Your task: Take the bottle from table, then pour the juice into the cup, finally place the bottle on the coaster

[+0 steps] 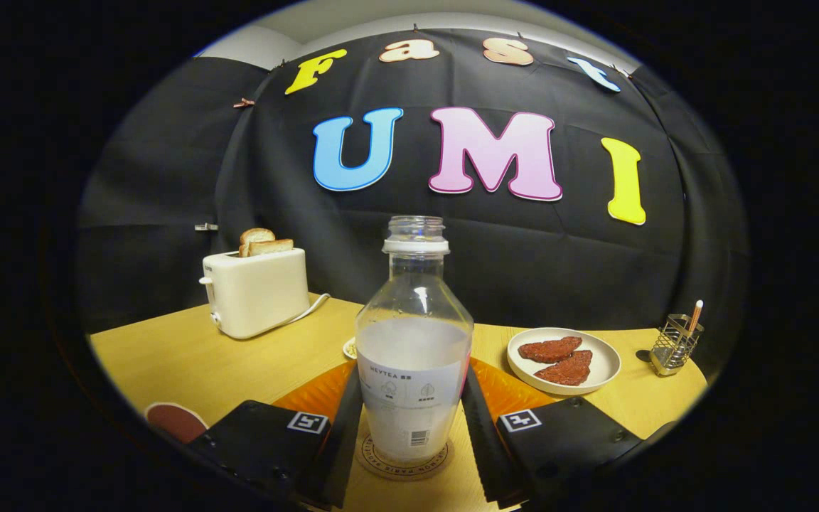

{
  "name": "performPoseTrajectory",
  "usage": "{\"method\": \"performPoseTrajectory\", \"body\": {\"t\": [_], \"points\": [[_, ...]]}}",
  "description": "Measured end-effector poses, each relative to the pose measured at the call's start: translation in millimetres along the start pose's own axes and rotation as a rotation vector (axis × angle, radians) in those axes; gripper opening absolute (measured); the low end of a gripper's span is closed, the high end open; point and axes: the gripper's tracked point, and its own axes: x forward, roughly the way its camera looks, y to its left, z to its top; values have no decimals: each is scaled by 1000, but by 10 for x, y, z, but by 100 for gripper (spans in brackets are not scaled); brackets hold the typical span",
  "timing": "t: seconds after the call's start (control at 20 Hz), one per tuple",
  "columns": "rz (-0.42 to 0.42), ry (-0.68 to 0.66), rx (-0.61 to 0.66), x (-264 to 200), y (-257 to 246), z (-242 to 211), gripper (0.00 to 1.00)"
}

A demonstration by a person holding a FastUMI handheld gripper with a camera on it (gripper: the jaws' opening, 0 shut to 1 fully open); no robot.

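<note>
In the gripper view, your tongs (409,427) flank the clear plastic bottle (413,334) of pale juice, one finger against each side of its lower body, so they look clamped on it. The bottle stands upright, long axis vertical, on the round cork coaster (404,462) between the fingers on the wooden desk (189,363). Judging by that, only letting go and backing straight out remains.

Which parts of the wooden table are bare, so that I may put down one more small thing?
Bare wood lies between the toaster and the bottle, and in front of the toaster toward the gripper. It is crowded around the bottle, which stands on the coaster between the fingers, and at the plate and wire holder.
</note>
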Motion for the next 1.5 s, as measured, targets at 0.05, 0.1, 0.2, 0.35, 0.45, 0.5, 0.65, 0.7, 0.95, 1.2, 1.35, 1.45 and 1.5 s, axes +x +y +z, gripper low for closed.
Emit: {"method": "performPoseTrajectory", "body": {"t": [0.05, 0.1, 0.2, 0.35, 0.45, 0.5, 0.65, 0.7, 0.95, 1.2, 1.35, 1.45, 1.5], "points": [[-1, 2, -6, 10, 14, -21, 72], [-2, 1, -13, -4, 27, -46, 72], [5, 1, -13, 8, 50, -59, 72], [-1, 11, -20, 22, 27, -119, 73], [-11, 13, -24, 8, -3, -154, 73], [-10, 13, -22, -1, -9, -171, 74], [2, 2, -26, 17, 1, -164, 75], [4, -1, -31, 1, 0, -176, 75], [20, 26, -9, -14, 6, -226, 94], [21, 42, 6, -84, -9, -202, 98], [15, 48, 13, -188, -62, -161, 98], [12, 57, 13, -283, -87, -137, 98], [12, 65, 9, -345, -96, -95, 98]]}}
